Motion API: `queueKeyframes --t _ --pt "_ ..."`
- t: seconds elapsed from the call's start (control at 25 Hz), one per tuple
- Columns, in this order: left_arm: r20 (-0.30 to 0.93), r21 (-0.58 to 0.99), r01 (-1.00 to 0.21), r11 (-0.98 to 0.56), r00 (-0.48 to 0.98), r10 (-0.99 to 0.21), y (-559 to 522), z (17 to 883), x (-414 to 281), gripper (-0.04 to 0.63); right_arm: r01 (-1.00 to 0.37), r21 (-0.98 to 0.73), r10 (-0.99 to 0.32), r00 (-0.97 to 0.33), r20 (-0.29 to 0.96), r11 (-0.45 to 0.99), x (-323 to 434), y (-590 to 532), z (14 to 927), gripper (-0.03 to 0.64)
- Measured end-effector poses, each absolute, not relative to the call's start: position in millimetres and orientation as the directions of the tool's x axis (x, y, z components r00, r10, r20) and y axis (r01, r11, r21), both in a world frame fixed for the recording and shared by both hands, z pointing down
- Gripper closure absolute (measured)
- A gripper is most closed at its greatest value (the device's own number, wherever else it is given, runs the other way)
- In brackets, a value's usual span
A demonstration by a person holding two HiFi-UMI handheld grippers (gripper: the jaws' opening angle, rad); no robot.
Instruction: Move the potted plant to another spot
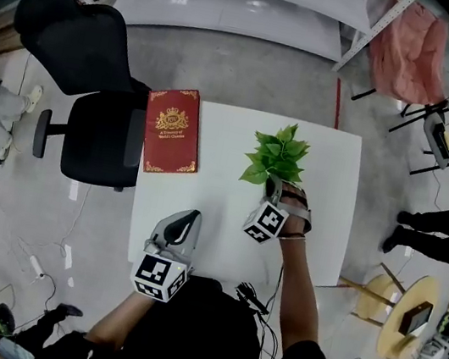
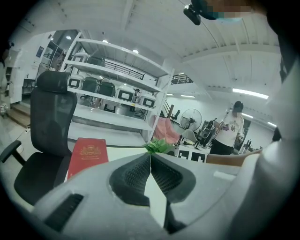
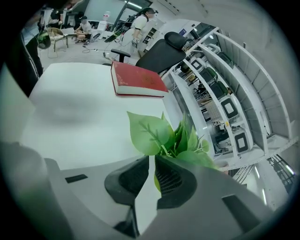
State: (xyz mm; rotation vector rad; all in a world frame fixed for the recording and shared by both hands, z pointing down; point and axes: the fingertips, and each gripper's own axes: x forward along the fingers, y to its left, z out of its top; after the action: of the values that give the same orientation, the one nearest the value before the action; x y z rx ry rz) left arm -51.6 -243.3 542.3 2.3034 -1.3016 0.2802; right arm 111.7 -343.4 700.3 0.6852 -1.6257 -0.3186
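The potted plant (image 1: 276, 153), small with bright green leaves, stands at the middle right of the white table (image 1: 219, 208). Leaves and gripper hide its pot. My right gripper (image 1: 273, 188) is at the plant's near side. In the right gripper view the jaws (image 3: 151, 159) stand almost together with a leaf caught in the narrow gap, and the plant (image 3: 161, 136) rises just beyond the tips. My left gripper (image 1: 190, 216) rests at the table's near edge, shut and holding nothing; its view (image 2: 150, 155) shows the tips touching and the plant (image 2: 158, 146) farther off.
A red book (image 1: 171, 129) lies at the table's back left corner. A black office chair (image 1: 92, 99) stands at the table's left. White shelving (image 1: 230, 3) runs behind. A person (image 2: 229, 131) stands far off to the right, near a fan and small tables.
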Motion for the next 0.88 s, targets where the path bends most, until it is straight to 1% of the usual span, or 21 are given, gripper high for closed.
queueKeyframes --t 0.16,0.36,0.64,0.76,0.88 --pt "0.381 0.299 -0.843 -0.448 0.536 -0.754 -228.6 534.2 -48.8 0.578 -0.305 0.586 -0.628 -0.053 0.776 0.751 111.9 -326.7 681.4 0.601" --pt "0.348 0.289 -0.834 -0.47 0.549 -0.76 -202.9 519.9 -41.1 0.577 -0.51 0.536 -0.666 -0.102 0.739 0.672 113.7 -292.7 643.7 0.601" --pt "0.3 0.27 -0.822 -0.502 0.567 -0.767 -143.5 494.5 -22.7 0.577 -0.788 0.331 -0.707 -0.179 0.684 0.52 130.3 -214.6 598.6 0.601" --pt "0.286 0.263 -0.82 -0.509 0.57 -0.77 -111.5 485.8 -12.9 0.577 -0.865 0.237 -0.734 -0.198 0.65 0.443 141.9 -174.2 582.0 0.603" --pt "0.276 0.247 -0.824 -0.51 0.565 -0.778 -81.5 475.6 -5.7 0.578 -0.912 0.148 -0.761 -0.221 0.61 0.383 150.7 -136.3 566.7 0.603"
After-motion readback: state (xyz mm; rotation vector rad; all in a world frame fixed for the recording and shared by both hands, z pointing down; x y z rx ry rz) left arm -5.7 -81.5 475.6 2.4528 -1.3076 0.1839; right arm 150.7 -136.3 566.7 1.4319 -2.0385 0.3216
